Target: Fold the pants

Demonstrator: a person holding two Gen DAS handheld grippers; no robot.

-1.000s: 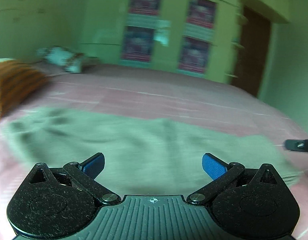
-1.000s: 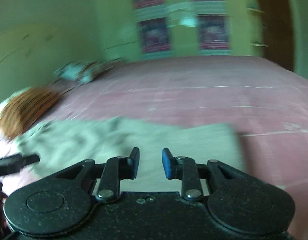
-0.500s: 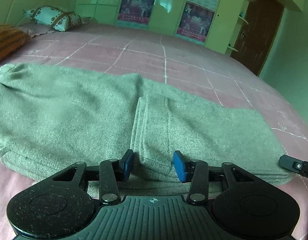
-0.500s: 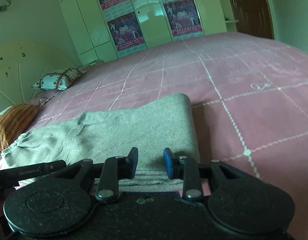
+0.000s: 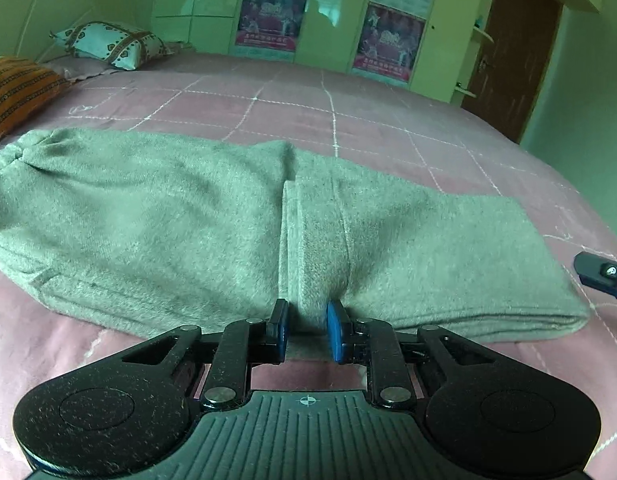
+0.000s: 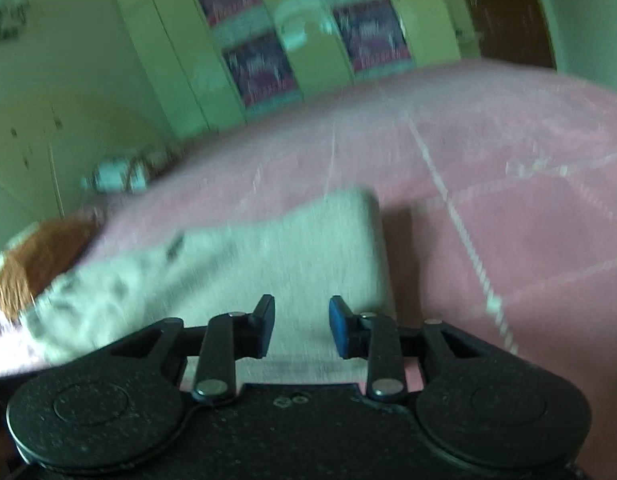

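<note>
With near edge pinched, grasp step of folding in hand: left gripper [image 5: 307,330] clamped on a raised fold of the grey fleece pants [image 5: 188,232], lying across frame centre on the pink checked bedspread [image 5: 348,120]. Right gripper [image 6: 301,326] blurred, jaws opening over the pants' right end, cloth between them but apparently unpressed. Next, judged: secure right hold, lift both together. Patterned pillow [image 5: 108,44] and orange cushion [image 5: 16,88] upper left, well apart; nothing obstructing.
</note>
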